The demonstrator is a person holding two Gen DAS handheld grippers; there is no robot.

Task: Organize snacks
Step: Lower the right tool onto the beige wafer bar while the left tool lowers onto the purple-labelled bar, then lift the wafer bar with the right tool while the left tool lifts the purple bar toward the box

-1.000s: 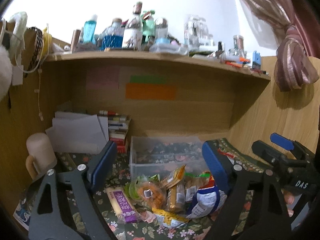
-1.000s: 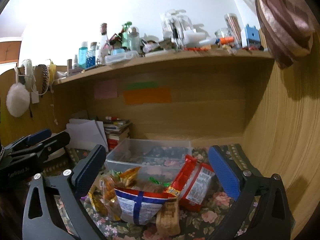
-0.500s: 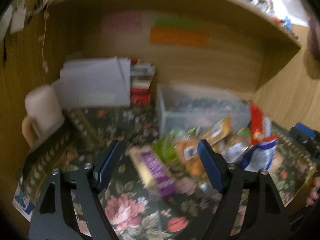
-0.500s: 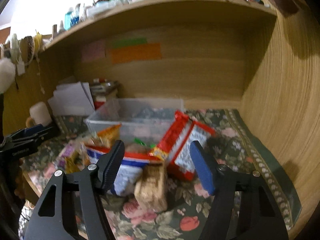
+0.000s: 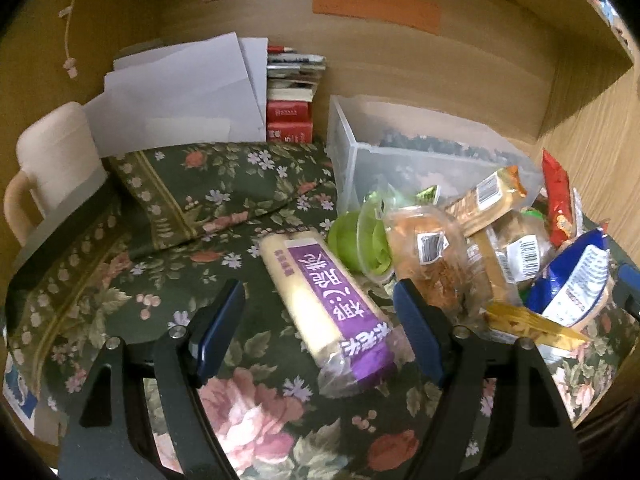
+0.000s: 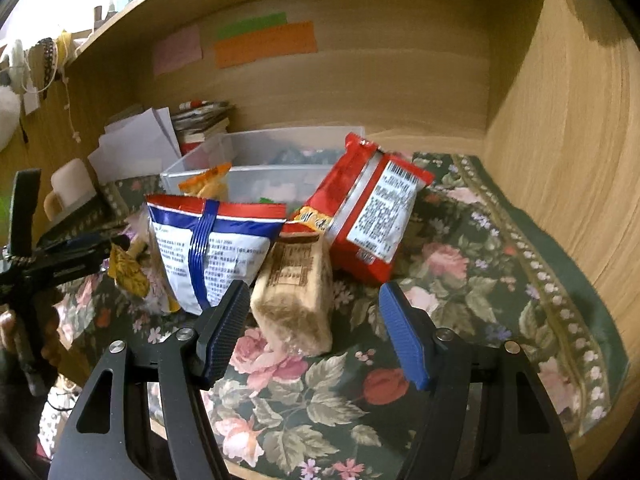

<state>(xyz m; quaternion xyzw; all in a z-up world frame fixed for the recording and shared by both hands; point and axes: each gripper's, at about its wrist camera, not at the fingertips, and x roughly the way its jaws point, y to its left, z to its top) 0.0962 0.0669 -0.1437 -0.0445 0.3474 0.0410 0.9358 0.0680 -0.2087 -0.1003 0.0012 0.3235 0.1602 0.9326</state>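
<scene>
A heap of snacks lies on the floral cloth (image 5: pixel 208 200) in front of a clear plastic bin (image 5: pixel 400 160). My left gripper (image 5: pixel 320 328) is open, low over the cloth. A long pack with a purple label (image 5: pixel 328 300) lies between its pads, which do not press on it. Beside that pack are a green cup (image 5: pixel 352 240) and a clear tub of orange snacks (image 5: pixel 428 256). My right gripper (image 6: pixel 314 332) is open too, with a brown cracker pack (image 6: pixel 296 292) between its jaws, untouched on the right. Behind it stand a blue-and-white bag (image 6: pixel 212 248) and a red pack (image 6: pixel 372 216).
A cream mug (image 5: pixel 56 160), white papers (image 5: pixel 180 92) and stacked books (image 5: pixel 290 92) fill the back left. Wooden walls close in the back and the right side (image 6: pixel 560 120). In the right wrist view a hand (image 6: pixel 12 328) holds the left gripper's frame at the far left.
Both grippers have sunk and tipped down toward the snacks, so the upper shelf has left view. Both pairs of jaws have narrowed, the right ones more. Nothing has been picked up.
</scene>
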